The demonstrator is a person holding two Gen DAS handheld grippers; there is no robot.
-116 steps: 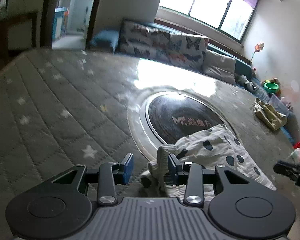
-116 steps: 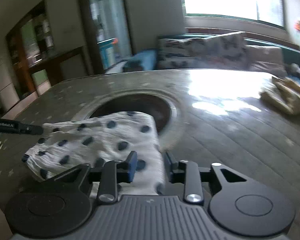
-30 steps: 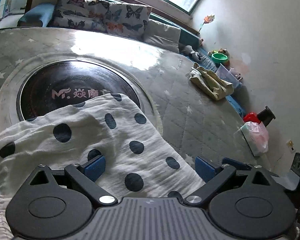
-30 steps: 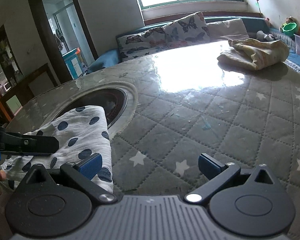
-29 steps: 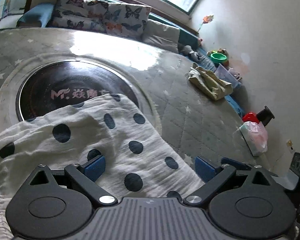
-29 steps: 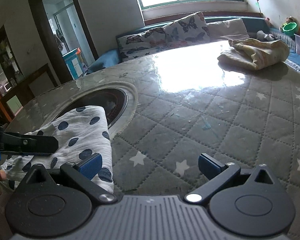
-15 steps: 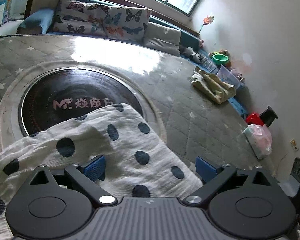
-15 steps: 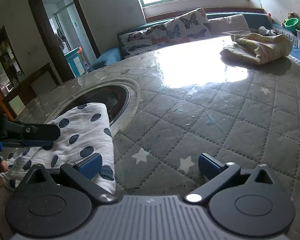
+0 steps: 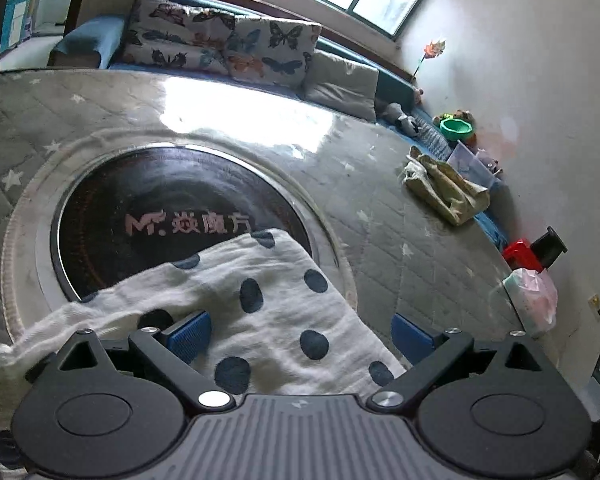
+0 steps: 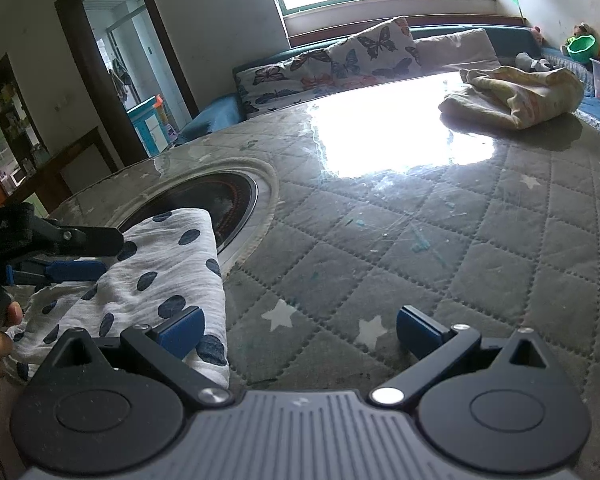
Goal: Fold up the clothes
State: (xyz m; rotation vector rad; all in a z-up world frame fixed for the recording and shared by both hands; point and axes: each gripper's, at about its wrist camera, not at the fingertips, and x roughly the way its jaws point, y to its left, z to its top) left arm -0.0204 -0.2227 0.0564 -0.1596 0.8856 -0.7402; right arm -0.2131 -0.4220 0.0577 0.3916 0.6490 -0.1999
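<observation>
A white cloth with dark blue dots (image 9: 260, 320) lies folded on the quilted table, partly over the black round cooktop (image 9: 160, 208). My left gripper (image 9: 300, 332) is wide open just above the cloth and holds nothing. In the right wrist view the same cloth (image 10: 160, 272) lies at the left. My right gripper (image 10: 298, 330) is wide open and empty; its left finger is over the cloth's right edge and its right finger is over bare table. The left gripper (image 10: 72, 252) shows there over the cloth's left part.
A crumpled yellowish garment (image 10: 516, 96) lies at the far right of the table (image 10: 420, 240); it also shows in the left wrist view (image 9: 444, 188). A tissue pack in plastic (image 9: 534, 296) sits at the table's right edge. Cushions and toys line the bench behind.
Both grippers, shut on the cloth 3.9 s ago, are open. Over the last second both have drawn back slightly; the cloth lies still.
</observation>
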